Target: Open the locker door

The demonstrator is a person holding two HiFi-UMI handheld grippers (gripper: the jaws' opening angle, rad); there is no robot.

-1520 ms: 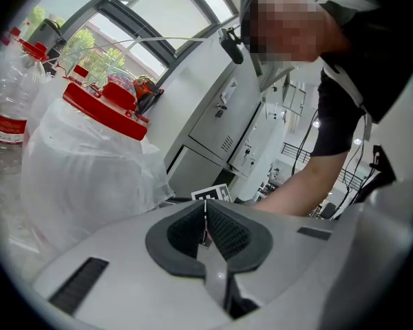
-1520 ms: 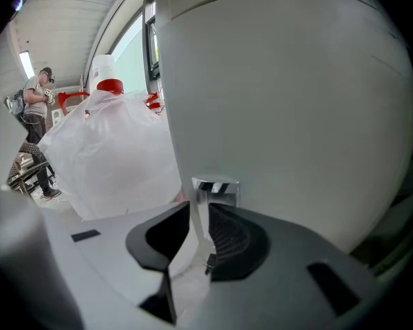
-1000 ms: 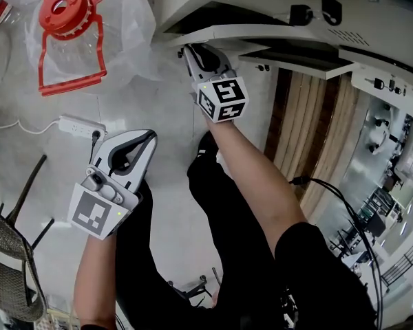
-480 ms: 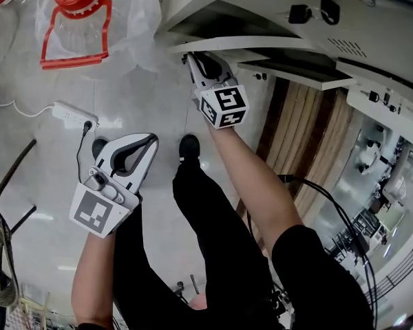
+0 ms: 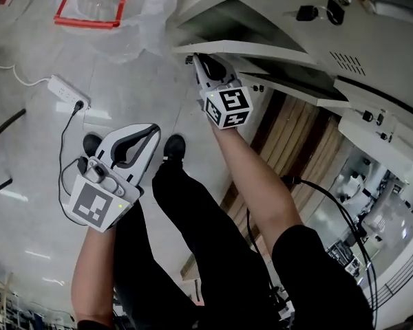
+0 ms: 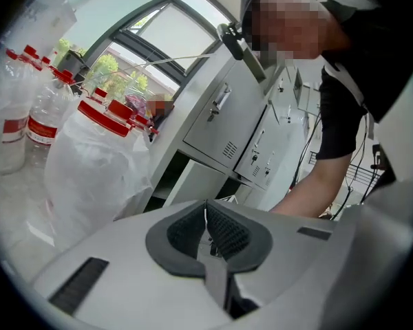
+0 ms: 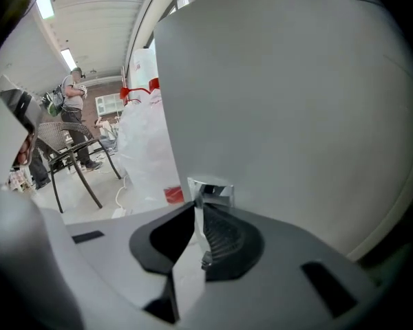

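Observation:
The grey locker door (image 5: 261, 47) stands partly swung out from the bank of lockers, and in the right gripper view its face (image 7: 282, 102) fills the frame. A small chrome handle (image 7: 210, 190) sticks out of that face. My right gripper (image 5: 196, 59) is at the door's free corner. Its jaws (image 7: 201, 208) are closing, with the chrome handle pinched between the pads. My left gripper (image 5: 150, 130) hangs low on the left, away from the lockers. It (image 6: 206, 215) is shut with nothing in it.
A bagged water jug with a red cap (image 5: 107, 5) and a white power strip (image 5: 67, 93) lie on the floor to the left. Further locker doors with keys (image 5: 330, 12) are above the open one. A metal chair (image 7: 76, 160) stands beyond the door.
The right gripper has stayed on the door's corner while the door swung further out. The view has shifted, and the jug and power strip slid toward the top left. The left gripper barely moved.

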